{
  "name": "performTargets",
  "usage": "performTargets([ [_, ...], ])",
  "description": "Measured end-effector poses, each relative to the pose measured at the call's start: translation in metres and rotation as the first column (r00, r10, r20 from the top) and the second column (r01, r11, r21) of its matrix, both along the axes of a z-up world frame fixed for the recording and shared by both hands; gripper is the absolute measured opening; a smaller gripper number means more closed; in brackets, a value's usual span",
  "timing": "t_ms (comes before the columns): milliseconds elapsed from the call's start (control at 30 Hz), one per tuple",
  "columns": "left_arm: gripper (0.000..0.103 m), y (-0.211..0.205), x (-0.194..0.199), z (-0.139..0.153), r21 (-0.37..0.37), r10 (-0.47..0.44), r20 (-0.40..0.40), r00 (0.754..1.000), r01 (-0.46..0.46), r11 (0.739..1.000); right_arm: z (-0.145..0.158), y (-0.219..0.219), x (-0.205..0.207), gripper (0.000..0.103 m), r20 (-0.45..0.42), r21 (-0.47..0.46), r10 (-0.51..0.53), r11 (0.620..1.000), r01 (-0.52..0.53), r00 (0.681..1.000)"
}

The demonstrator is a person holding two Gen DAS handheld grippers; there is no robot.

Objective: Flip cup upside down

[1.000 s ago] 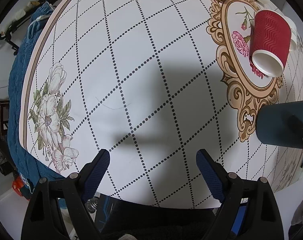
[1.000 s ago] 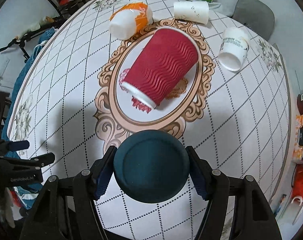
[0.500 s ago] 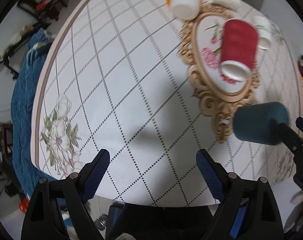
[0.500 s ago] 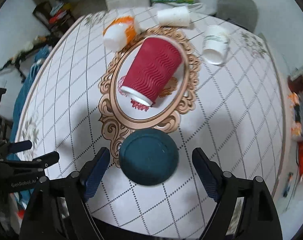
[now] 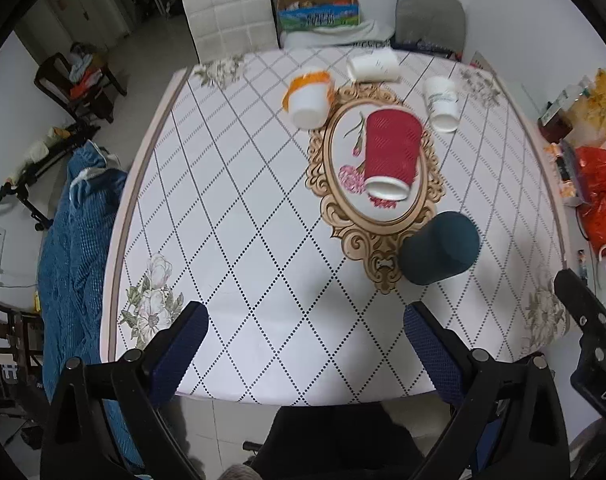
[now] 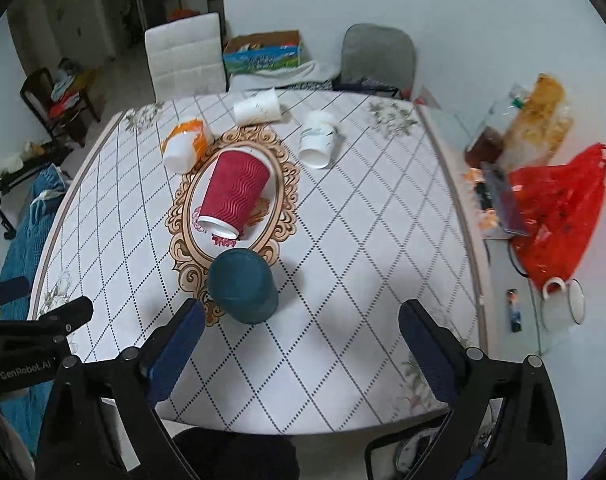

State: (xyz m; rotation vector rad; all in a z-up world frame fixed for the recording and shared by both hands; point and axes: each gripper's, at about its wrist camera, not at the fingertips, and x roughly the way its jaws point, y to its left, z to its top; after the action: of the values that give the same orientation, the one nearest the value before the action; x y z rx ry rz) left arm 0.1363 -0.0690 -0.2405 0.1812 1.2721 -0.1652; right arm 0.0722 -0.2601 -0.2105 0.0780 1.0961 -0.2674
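Flanking the teal cup (image 6: 242,292): red cup (image 6: 235,198), three pale cups behind.

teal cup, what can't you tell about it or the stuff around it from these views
- teal cup: its rim faces the table in both views, so whether it sits flat is hidden.
- red cup: the inside is not visible in either view.
- white cup: print too small to read.
- right gripper: cut off by the left view's edge.

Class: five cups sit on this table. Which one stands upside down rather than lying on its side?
The dark teal cup, nearest the grippers, beside the red cup; its flat base faces up.
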Motion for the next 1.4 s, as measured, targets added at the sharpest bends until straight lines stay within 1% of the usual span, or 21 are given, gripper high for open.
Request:
performTargets([
  [133,0.100,-0.004,-0.016,0.020,0.003,0.011,0.054,0.998,-0.011,1.000,0.019,-0.007,-0.019,0.099,0.029,0.022,-0.008,1.000,0.007,1.000],
  [300,0.100,-0.004,-0.041,0.050,-0.006,0.045,0.116,0.992,-0.044,0.999,0.050,-0.017,-0.046,0.099,0.074,0.032,-0.005,0.999,0.002,0.997],
  [600,0.100,-0.007,-0.104,0.110,-0.032,0.061,0.223,0.973,-0.055,0.998,0.119,-0.009,-0.114,0.099,0.153,-0.035,0.054,0.998,-0.049,0.987],
  [767,0.100,-0.005,-0.135,0.140,-0.056,0.069,0.265,0.962,-0.056,0.997,0.152,0.001,-0.154,0.099,0.195,-0.051,0.091,0.995,-0.083,0.977],
  [867,0.100,-0.002,-0.153,0.156,-0.071,0.083,0.289,0.954,-0.066,0.995,0.168,0.004,-0.172,0.099,0.215,-0.040,0.108,0.994,-0.102,0.971],
  [1100,0.100,0.000,-0.181,0.176,-0.078,0.089,0.315,0.945,-0.068,0.995,0.200,0.006,-0.202,0.099,0.264,-0.029,0.130,0.991,-0.127,0.956],
  [1200,0.100,0.000,-0.191,0.183,-0.081,0.090,0.331,0.939,-0.067,0.994,0.209,0.006,-0.209,0.099,0.278,-0.028,0.134,0.991,-0.131,0.951],
  [1400,0.100,-0.001,-0.204,0.191,-0.095,0.092,0.340,0.936,-0.064,0.993,0.220,0.004,-0.217,0.099,0.294,-0.029,0.132,0.991,-0.130,0.947],
])
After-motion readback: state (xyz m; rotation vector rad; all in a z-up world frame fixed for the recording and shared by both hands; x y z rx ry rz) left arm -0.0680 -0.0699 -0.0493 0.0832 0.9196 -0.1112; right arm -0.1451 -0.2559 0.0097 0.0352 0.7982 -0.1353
